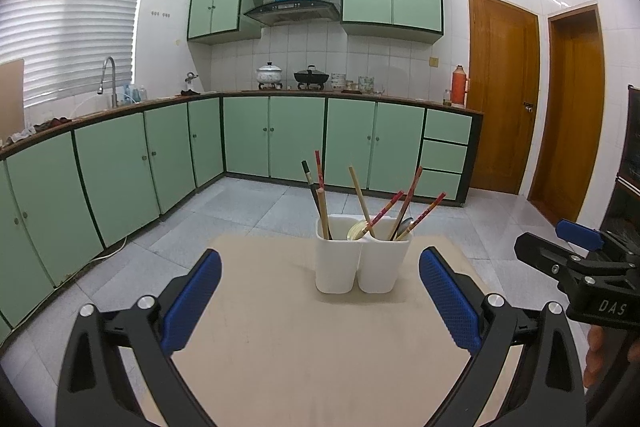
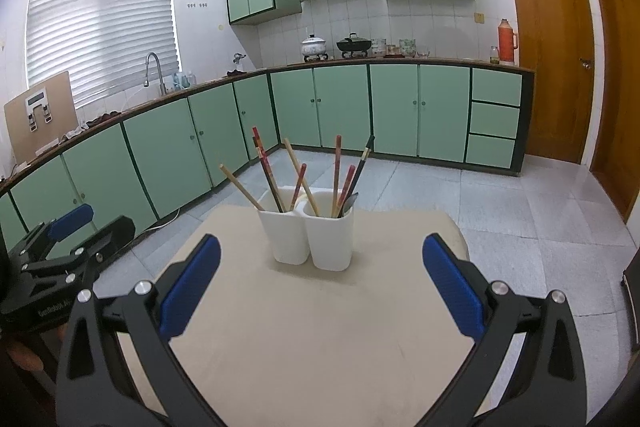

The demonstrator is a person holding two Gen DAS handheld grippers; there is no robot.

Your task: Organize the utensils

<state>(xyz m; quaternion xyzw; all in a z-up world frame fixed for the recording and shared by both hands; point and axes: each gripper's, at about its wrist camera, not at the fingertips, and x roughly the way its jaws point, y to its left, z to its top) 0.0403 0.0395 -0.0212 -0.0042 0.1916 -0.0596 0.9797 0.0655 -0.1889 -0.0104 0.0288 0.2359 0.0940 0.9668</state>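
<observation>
Left gripper (image 1: 320, 301) spread wide and holding nothing, low over the beige table (image 1: 304, 347), aimed at the twin white holders (image 1: 362, 259) standing upright and touching side by side near the table's far edge. Right gripper (image 2: 322, 293) likewise released and bare, pointed at the same holders from the other flank, well short of them. Chopsticks (image 1: 406, 205) leaning at mixed angles out of both cups, a spoon (image 1: 358, 230) resting where the two rims meet, another spoon's bowl (image 1: 405, 225) showing in the right cup.
</observation>
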